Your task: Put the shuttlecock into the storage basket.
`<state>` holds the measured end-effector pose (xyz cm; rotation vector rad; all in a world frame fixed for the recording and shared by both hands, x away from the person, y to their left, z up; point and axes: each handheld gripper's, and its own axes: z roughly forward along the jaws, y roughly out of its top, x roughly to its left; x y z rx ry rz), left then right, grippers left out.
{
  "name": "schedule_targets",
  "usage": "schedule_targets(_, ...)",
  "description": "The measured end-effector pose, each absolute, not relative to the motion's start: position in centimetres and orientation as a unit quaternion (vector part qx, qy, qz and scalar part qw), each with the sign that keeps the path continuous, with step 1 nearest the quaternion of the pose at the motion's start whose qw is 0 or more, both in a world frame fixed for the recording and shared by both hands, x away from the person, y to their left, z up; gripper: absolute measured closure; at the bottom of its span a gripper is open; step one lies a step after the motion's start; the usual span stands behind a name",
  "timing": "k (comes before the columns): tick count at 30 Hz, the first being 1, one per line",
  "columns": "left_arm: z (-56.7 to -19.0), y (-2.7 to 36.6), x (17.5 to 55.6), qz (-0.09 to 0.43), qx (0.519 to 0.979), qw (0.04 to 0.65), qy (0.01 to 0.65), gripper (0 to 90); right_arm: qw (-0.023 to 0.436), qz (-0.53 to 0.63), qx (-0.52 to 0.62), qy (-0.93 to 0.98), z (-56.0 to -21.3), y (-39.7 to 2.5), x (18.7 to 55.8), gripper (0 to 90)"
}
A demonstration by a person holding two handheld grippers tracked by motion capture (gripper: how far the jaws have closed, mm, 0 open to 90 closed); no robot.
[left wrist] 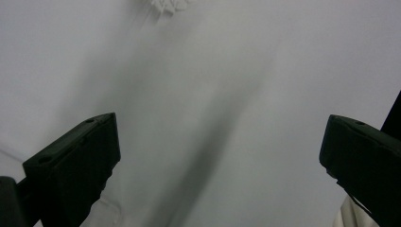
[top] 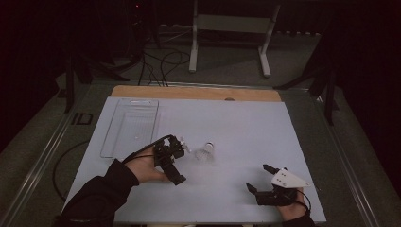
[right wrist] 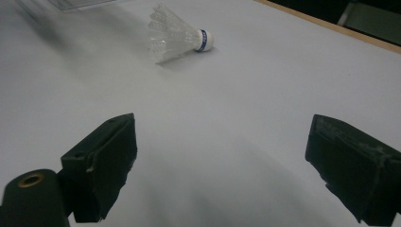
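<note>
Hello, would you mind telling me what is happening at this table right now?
A person holds a hand-held gripper in each hand over a white table. The left hand-held gripper, jaws open, is close beside a shuttlecock lying on its side. The right hand-held gripper is open, farther off. A clear tray sits at the left.

Dim lab, floor cables point(top: 161, 64), white-covered table point(top: 246, 123), metal stand point(top: 231, 28)

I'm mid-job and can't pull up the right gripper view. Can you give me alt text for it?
A white feathered shuttlecock with a blue band at its cork lies on its side on the pale table, ahead of the right gripper. The gripper's two black jaws stand wide apart with nothing between them. A wooden table edge crosses the upper right.
</note>
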<state>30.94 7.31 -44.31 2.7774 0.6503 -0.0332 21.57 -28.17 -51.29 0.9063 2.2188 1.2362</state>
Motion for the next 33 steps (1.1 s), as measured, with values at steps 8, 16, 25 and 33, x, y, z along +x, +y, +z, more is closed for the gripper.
schedule_targets(8,-44.9,6.1,32.5,-0.019,0.962,0.137,0.238,0.5,0.219,0.448,0.328,0.803,-51.3,-28.2,21.6,9.7)
schedule_targets(16,-45.7,5.2,33.9,-0.031,0.958,0.132,0.253,1.0,0.219,0.447,0.329,0.802,-51.3,-28.2,21.5,9.7)
schedule_targets(25,-46.0,4.4,35.0,-0.035,0.954,0.139,0.264,1.0,0.219,0.447,0.33,0.802,-51.4,-28.2,21.5,9.7)
schedule_targets(33,-46.6,3.5,35.5,-0.034,0.943,0.148,0.297,1.2,0.218,0.447,0.329,0.803,-51.4,-28.3,21.5,9.7)
